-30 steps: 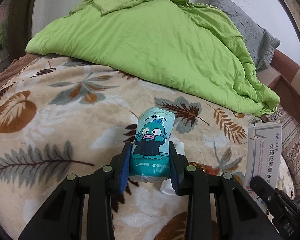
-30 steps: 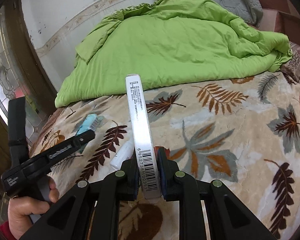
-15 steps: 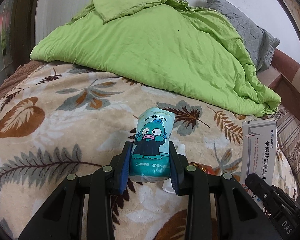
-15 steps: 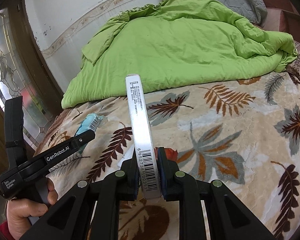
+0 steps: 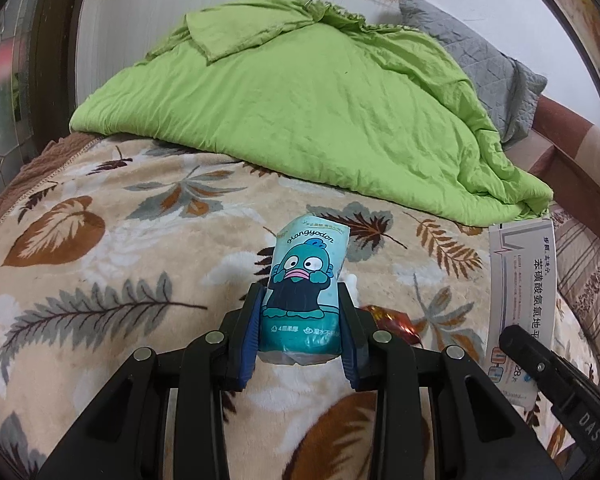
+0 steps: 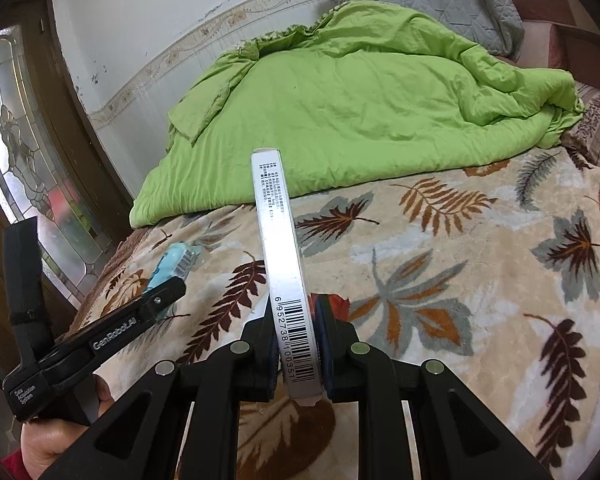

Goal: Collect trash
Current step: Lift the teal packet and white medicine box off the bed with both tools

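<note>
My left gripper (image 5: pixel 302 320) is shut on a teal tissue pack (image 5: pixel 306 280) printed with a cartoon fish, held upright above the leaf-patterned blanket (image 5: pixel 100 272). In the right wrist view, my right gripper (image 6: pixel 296 340) is shut on a flat white medicine box (image 6: pixel 280 248) held on edge, barcode side up. The same box (image 5: pixel 520 288) shows at the right of the left wrist view, and the tissue pack (image 6: pixel 172 266) shows at the left of the right wrist view. A red-gold wrapper (image 5: pixel 392 318) and a small white object (image 5: pixel 351 282) lie on the blanket just behind the left fingers.
A crumpled green duvet (image 5: pixel 320 120) covers the far half of the bed, with a grey quilted pillow (image 5: pixel 480 60) behind it by the wall. A glazed wooden door (image 6: pixel 24 152) stands at the left. A hand (image 6: pixel 56 436) holds the left gripper's handle.
Both grippers have drawn back and slightly up from the bed with their loads; the duvet and blanket sit lower and farther in both views. Neither grip has changed.
</note>
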Demonstrator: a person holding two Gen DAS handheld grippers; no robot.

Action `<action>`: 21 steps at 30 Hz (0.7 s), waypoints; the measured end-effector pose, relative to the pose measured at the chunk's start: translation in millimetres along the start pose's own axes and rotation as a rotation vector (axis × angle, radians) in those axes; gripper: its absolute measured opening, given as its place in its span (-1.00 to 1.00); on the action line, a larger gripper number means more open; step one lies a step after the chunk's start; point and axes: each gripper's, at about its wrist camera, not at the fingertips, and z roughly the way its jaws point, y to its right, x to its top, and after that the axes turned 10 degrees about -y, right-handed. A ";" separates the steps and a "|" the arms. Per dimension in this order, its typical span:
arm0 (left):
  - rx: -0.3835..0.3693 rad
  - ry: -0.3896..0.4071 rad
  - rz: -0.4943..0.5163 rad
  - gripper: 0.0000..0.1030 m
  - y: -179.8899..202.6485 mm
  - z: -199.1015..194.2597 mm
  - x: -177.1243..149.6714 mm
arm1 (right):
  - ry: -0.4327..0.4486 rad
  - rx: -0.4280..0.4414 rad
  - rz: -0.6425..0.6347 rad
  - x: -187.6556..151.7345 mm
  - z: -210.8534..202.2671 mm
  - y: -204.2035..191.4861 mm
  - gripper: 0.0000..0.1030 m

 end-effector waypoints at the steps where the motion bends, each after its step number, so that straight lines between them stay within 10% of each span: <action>1: 0.002 0.005 0.004 -0.36 1.3 -3.4 -1.6 | 0.001 0.001 0.004 -2.1 -3.4 2.0 -0.65; 21: 0.059 0.025 0.119 -0.36 29.4 -69.1 -94.9 | -0.002 0.086 0.052 -64.0 -68.7 15.1 -0.65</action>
